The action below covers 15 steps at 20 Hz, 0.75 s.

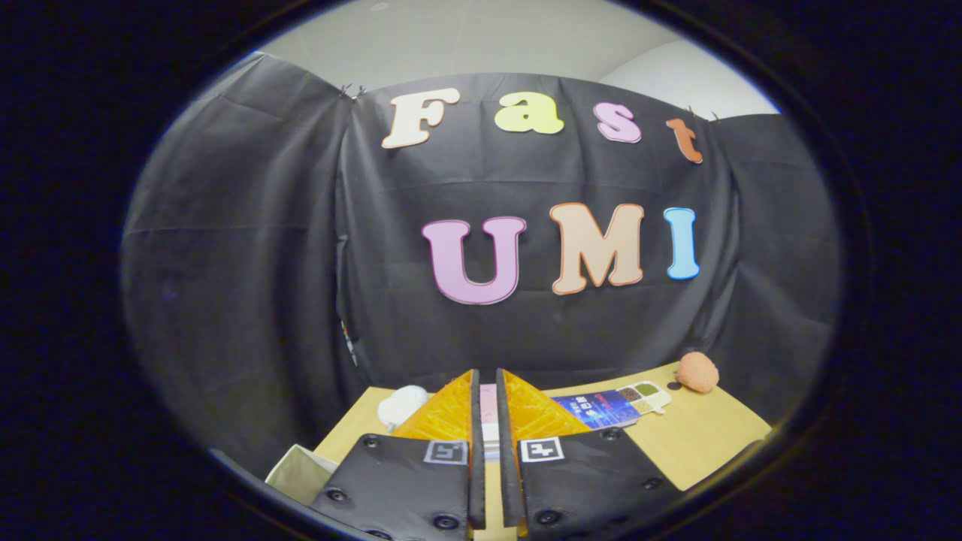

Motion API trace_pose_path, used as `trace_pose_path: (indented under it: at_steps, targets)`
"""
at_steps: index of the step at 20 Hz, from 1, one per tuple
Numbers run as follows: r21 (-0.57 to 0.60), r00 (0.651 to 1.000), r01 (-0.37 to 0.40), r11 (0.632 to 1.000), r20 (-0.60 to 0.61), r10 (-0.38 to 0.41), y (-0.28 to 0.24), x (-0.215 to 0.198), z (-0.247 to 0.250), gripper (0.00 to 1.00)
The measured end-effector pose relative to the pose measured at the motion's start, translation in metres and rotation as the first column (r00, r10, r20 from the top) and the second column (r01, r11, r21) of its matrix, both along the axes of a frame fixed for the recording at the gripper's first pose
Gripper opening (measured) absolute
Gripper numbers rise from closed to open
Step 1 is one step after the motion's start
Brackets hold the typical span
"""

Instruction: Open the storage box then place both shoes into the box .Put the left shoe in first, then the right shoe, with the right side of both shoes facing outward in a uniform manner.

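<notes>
1. Booth wall (301, 248): black cloth, takes up most of what lies ahead of the gripper, 12 o'clock and all round.
2. Table (706, 436): tan top, low down, runs from the fingers out toward 2 o'clock.
3. Gripper (487, 383): fingers close together w/ a thin gap, nothing held between them. Raised well above the table, aimed at the wall rather than down.
4. Pale box corner (297, 472): at 8 o'clock of the fingers, by the table's near edge. Prob. the storage box, but can't tell lid state; too little of it to see.
5. Blue packet (597, 409): flat on the table just beyond the fingers at 1 o'clock, w/ a small tray of coloured bits (648, 392) at its far end.
6. White soft lump (402, 406): at 11 o'clock, touching or just beside the finger, can't tell which.
7. Orange fuzzy ball (697, 372): at 2 o'clock, well apart, near the wall.
8. Shoes: can't place them from here.
9. Risks: gripper points too high, so dropping blind could knock the white lump or the packet. Opening the box from this angle may shove it off the edge. Shoe order/facing is easy to mix up.
</notes>
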<state>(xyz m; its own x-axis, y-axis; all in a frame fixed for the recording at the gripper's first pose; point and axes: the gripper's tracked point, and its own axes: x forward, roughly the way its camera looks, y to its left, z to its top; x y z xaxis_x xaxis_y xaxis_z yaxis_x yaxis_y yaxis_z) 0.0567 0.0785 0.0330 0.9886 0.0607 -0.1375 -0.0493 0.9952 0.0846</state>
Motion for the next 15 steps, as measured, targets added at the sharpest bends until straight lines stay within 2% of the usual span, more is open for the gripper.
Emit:
trace_pose_path:
  at_steps: [7,15]
  targets:
    - [0.009,0.996,0.069,0.998,0.064,-0.069,-0.044,0.012,0.031,0.11]
    - [0.011,0.995,0.073,0.997,0.063,-0.073,-0.059,0.008,0.034,0.11]
